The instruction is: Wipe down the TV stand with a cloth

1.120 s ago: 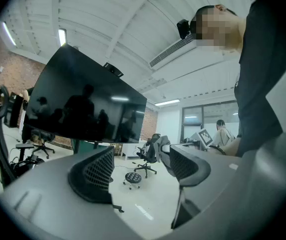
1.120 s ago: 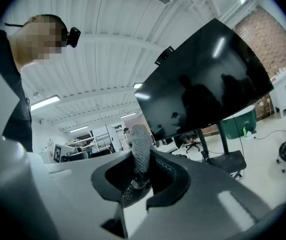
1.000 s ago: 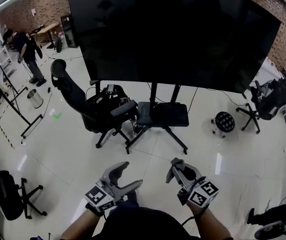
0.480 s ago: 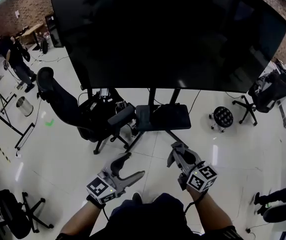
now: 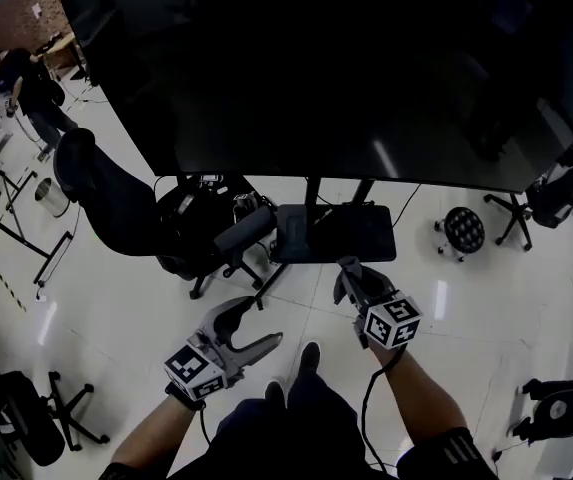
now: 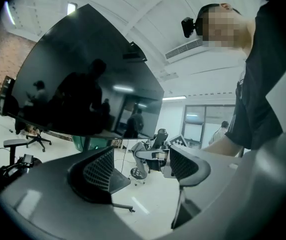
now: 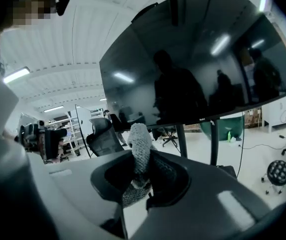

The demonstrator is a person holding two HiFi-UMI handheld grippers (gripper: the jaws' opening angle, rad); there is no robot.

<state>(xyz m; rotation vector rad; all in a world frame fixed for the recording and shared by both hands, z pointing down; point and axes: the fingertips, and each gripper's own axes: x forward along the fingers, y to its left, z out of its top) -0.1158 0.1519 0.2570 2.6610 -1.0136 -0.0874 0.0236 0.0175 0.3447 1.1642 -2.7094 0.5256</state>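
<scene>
The person has walked closer: the television (image 5: pixel 346 68) fills far more of the head view than a second ago, and the TV stand (image 5: pixel 334 234) now lies just ahead of the right claw (image 5: pixel 350 278), where before a stretch of floor separated them. That claw stays clenched on a grey knitted cloth (image 7: pixel 141 145), which sticks up between its jaws. The left claw (image 5: pixel 259 325) is released, with nothing between its jaws. Wiping has not begun. This looks like the end of the approach, with the cloth nearly within reach of the stand.
</scene>
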